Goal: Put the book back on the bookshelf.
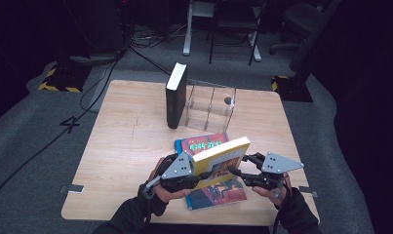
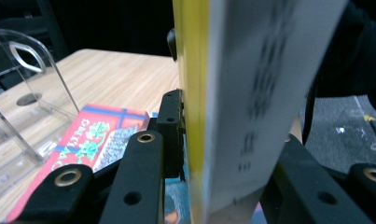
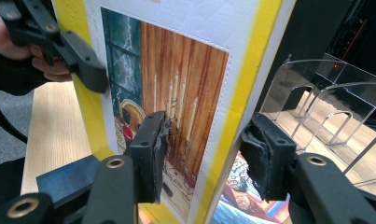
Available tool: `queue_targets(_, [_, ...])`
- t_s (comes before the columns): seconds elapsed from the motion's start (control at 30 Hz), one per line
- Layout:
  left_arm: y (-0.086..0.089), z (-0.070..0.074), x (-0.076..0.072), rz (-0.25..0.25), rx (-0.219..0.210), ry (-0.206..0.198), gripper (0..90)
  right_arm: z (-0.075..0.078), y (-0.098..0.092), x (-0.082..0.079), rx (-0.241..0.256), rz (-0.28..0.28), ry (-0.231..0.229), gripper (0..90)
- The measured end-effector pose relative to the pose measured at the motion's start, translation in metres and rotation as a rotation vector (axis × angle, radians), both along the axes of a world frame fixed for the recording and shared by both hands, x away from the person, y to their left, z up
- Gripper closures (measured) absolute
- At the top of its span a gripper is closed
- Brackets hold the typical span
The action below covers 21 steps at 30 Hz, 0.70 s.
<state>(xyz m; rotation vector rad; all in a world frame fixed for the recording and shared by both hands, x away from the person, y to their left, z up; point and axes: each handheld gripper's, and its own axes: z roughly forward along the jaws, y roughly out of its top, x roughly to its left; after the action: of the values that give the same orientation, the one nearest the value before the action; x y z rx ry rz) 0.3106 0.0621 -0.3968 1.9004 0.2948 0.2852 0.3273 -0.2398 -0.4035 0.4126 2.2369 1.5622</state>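
The yellow-edged book [image 1: 222, 158] is held up off the table [image 1: 126, 146] at the near edge, tilted, above a red and blue book [image 1: 204, 143] lying flat. The left tool [image 1: 184, 178] pinches the yellow-edged book at its left end; the left gripper view has both jaws pressed on it, one on the cover side, one on the page block. The right tool [image 1: 238, 171] is at the book's right end w/ jaws spread either side of its edge: in the right gripper view one pad sits against the cover picture, the other stands just off the far face, not clamped as far as I can tell.

Judgement on the step: looks like the book is being stood up for the clear acrylic rack [image 1: 211, 105] at the far side, next to the black book [image 1: 176, 95] already upright at its left. To do it well: close the right tool square on the cover & back before lifting further, keep both grips low near the bottom edge so the pages don't fan, keep spine vertical, carry it clear of the flat book, then line it up w/ a free slot.

Views: the high view gives rack, black book & the gap to cover; the left gripper view shows the left clamp contact; the right gripper view shows the cover art & the open gap at the right pad
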Motion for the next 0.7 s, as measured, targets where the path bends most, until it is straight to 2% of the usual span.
queue_targets(0.1, [0.001,0.011,0.0,0.007,-0.042,-0.005,69.6,0.0,0.001,0.0,-0.001,-0.006,0.003,53.1])
queue_targets(0.17, [0.001,0.018,0.0,0.011,-0.052,-0.019,69.9,0.0,0.001,0.0,-0.001,-0.006,0.0,53.3])
queue_targets(0.37, [-0.004,0.028,0.0,0.007,-0.047,-0.036,69.3,0.0,0.001,-0.001,-0.005,-0.005,-0.002,53.5])
queue_targets(0.57, [-0.007,0.04,0.002,0.018,-0.075,-0.035,66.0,0.001,0.001,-0.001,-0.01,-0.004,-0.004,53.8])
queue_targets(0.7, [-0.008,0.048,0.003,0.013,-0.079,-0.041,64.1,0.001,0.001,-0.001,-0.013,-0.003,-0.005,54.0])
